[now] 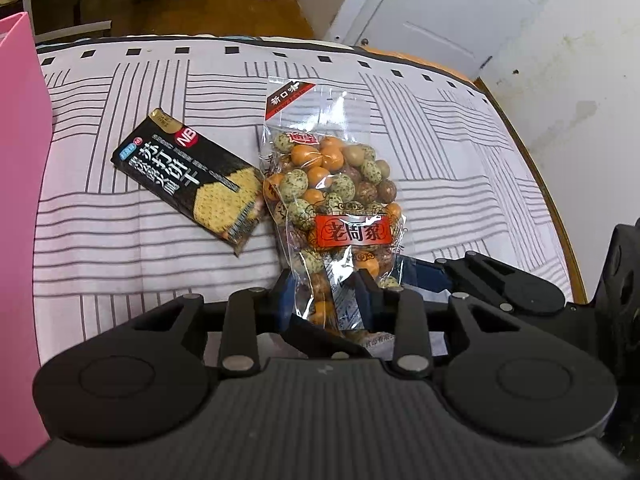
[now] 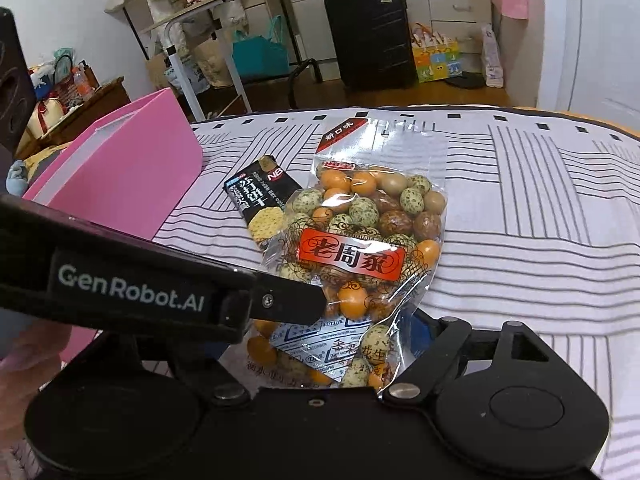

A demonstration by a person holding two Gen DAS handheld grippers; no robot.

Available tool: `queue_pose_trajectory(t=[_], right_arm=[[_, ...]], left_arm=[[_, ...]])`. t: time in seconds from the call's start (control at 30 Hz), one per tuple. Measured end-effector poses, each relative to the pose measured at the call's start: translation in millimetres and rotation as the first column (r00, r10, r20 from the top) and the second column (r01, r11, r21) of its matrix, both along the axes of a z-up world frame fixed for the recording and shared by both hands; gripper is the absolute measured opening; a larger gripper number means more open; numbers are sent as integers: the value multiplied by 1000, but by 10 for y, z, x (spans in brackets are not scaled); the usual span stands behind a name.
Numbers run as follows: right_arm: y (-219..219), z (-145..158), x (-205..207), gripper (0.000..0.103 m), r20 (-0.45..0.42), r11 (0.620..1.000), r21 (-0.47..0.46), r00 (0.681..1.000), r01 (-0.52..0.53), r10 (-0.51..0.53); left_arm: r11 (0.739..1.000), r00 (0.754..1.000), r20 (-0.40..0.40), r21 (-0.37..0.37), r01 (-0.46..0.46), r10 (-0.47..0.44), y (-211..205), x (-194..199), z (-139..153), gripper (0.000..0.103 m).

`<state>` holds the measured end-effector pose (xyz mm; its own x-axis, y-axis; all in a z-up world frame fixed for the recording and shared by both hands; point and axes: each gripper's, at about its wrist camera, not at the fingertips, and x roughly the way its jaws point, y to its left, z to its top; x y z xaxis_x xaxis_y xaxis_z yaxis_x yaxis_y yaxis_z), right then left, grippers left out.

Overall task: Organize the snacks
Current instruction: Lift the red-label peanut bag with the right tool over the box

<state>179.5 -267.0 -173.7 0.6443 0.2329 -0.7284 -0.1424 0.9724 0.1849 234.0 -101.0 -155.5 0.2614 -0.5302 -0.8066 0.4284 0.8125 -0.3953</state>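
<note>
Plainly, the clear bag of coated peanuts (image 1: 334, 200) lies on the striped bedcover (image 1: 460, 152), its near end pinched between the blue pads of the left gripper (image 1: 326, 300), whose jaws stand almost together on the plastic; its red label reads 老周家, and a dark corner tab at the far end reads 新口味. Beside it, touching its left edge, lies a black cracker packet (image 1: 192, 176) marked NB in a red patch, with 苏打饼干 in large white characters and a picture of a square cracker; the smaller lines of print are too fine to read.

From the right wrist the same bag (image 2: 360, 240) shows more of its near end: a white sachet with blue print inside the plastic, and faint characters along the bottom seam that I cannot make out in full; the right gripper (image 2: 320, 344) stands wide, the bag's near end lying between its jaws, and whether its pads touch the plastic cannot be told. Across that view runs the side of the left gripper (image 2: 132, 292), lettered GenRobot.AI; the pink box (image 2: 120, 176) stands open just left of the cracker packet (image 2: 264, 200), where the left wrist view catches only a pink edge (image 1: 20, 160). Only the right view shows a black suitcase (image 2: 370, 36) and a teal bag (image 2: 260, 54) on the floor beyond the bed.
</note>
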Motion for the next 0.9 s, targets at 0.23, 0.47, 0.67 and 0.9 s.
queue_pose_trajectory(t=[0.23, 0.47, 0.67, 0.9], right_arm=[[87, 158, -249, 86, -45, 1000, -1, 999, 0, 0], [155, 428, -556, 86, -32, 999, -12, 999, -33, 33], [273, 729, -838, 86, -20, 997, -31, 997, -71, 70], [465, 1072, -1036, 86, 105, 987, -50, 982, -151, 156]], left_arm=[[1000, 999, -51, 21, 2, -1, 60, -259, 191, 31], [1000, 999, -40, -3, 3, -3, 221, -578, 456, 31], [999, 999, -33, -32, -2, 1, 404, -864, 737, 31], [997, 996, 71, -61, -57, 62, 708, -1161, 1176, 31]])
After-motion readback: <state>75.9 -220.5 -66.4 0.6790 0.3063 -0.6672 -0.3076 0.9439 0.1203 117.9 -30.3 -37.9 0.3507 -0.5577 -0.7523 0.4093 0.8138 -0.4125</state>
